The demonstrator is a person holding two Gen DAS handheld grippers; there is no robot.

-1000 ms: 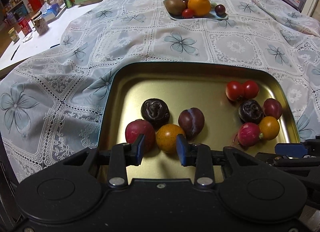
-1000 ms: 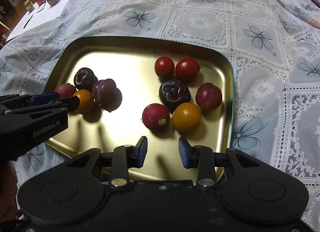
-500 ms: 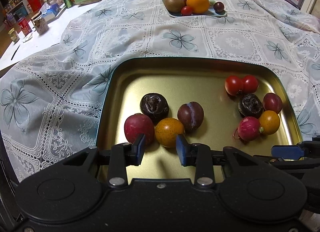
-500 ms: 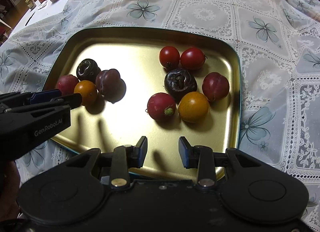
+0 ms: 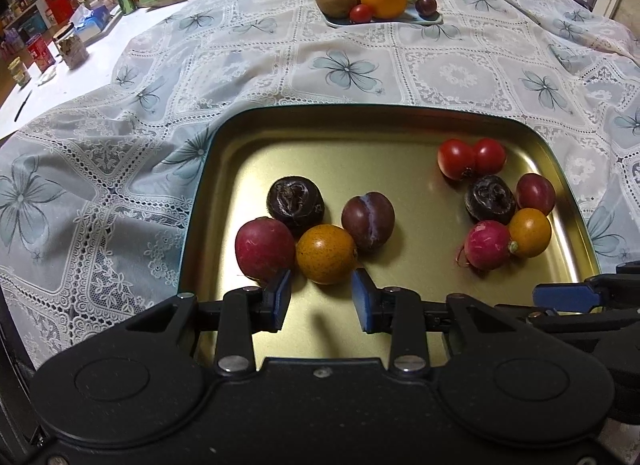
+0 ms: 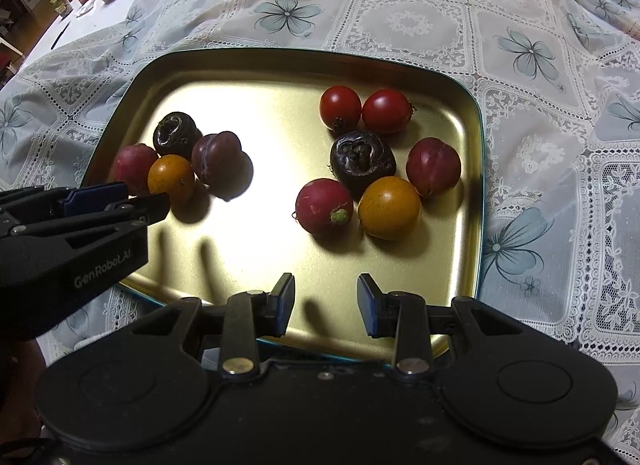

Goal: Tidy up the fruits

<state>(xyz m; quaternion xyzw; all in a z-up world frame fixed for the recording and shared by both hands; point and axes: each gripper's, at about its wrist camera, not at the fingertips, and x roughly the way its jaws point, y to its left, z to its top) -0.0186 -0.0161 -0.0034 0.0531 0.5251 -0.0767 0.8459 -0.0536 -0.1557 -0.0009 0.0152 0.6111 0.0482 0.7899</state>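
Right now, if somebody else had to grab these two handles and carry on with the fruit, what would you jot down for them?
Left tool: narrowly parted, holding nothing, just short of the orange fruit in the left cluster.
Right tool: narrowly parted, holding nothing, over the gold tray's near rim.
On the tray: four fruits on the left, six on the right, including two tomatoes.
Far plate: orange, apple, kiwi and small fruits.
Done or left: can't tell how much sorting remains.

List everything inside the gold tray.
The gold tray holds two clusters. Left: radish, orange fruit, plum, dark wrinkled fruit. Right: two tomatoes, another dark fruit, plum, radish, orange fruit. The tray's near edge is hidden by the grippers.
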